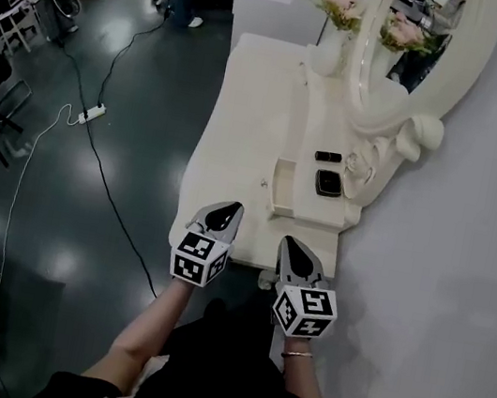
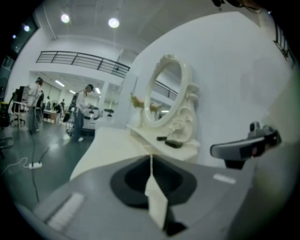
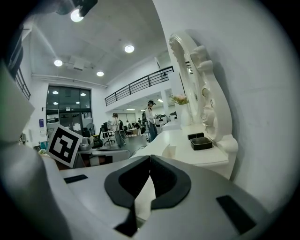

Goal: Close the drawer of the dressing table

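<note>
The left gripper [image 1: 226, 210] and right gripper [image 1: 293, 246] are closed and empty, at the table's [image 1: 253, 118] near end. The drawer [image 1: 283, 188] stands open.

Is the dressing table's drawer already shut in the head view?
No, the drawer stands pulled out over the tabletop, with its inside showing.

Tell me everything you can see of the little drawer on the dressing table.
The drawer is a small, shallow cream box, painted wood by its look, matching the dressing table. It stands pulled out of the raised shelf tier, jutting over the lower tabletop, with a tiny knob on its front. Its inside looks pale and nothing shows in it. Only the table touches it; the left gripper and right gripper, both shut, hang short of it.
</note>
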Available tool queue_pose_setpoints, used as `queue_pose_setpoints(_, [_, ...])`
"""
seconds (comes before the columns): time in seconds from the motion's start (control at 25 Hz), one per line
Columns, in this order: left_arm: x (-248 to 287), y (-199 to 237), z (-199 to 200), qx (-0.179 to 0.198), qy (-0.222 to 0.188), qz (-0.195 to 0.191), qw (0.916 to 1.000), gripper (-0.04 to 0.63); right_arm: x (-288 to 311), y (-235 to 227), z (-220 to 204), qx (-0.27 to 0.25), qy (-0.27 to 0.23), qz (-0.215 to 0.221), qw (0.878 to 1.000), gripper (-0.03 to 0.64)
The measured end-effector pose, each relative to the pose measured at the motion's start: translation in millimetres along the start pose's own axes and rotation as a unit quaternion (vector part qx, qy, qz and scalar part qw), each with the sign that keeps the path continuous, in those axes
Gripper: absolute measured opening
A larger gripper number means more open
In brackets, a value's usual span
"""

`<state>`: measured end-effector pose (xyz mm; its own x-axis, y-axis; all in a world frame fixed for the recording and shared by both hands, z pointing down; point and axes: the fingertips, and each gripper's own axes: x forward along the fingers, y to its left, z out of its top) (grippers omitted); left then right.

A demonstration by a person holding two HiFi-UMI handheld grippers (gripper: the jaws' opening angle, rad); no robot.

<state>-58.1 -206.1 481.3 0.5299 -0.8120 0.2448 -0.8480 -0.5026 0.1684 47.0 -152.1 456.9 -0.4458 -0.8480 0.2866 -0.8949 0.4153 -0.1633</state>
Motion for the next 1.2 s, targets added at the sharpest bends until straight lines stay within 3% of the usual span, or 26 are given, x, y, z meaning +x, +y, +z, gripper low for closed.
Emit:
queue_pose_setpoints(0.72, [80.1,28.6,-20.3,0.032,0.063,-0.025,0.9972,0.091,46.9,-38.5,21.2,0.015,-0.009,-0.033,0.999,0.005])
queue_pose_setpoints(1.2, [120.0,27.5,-41.7,0.036,0.106,-0.033,0.9932,0.115,65.2,-61.9,21.1,0.024,0.004,-0.029,0.999,0.005])
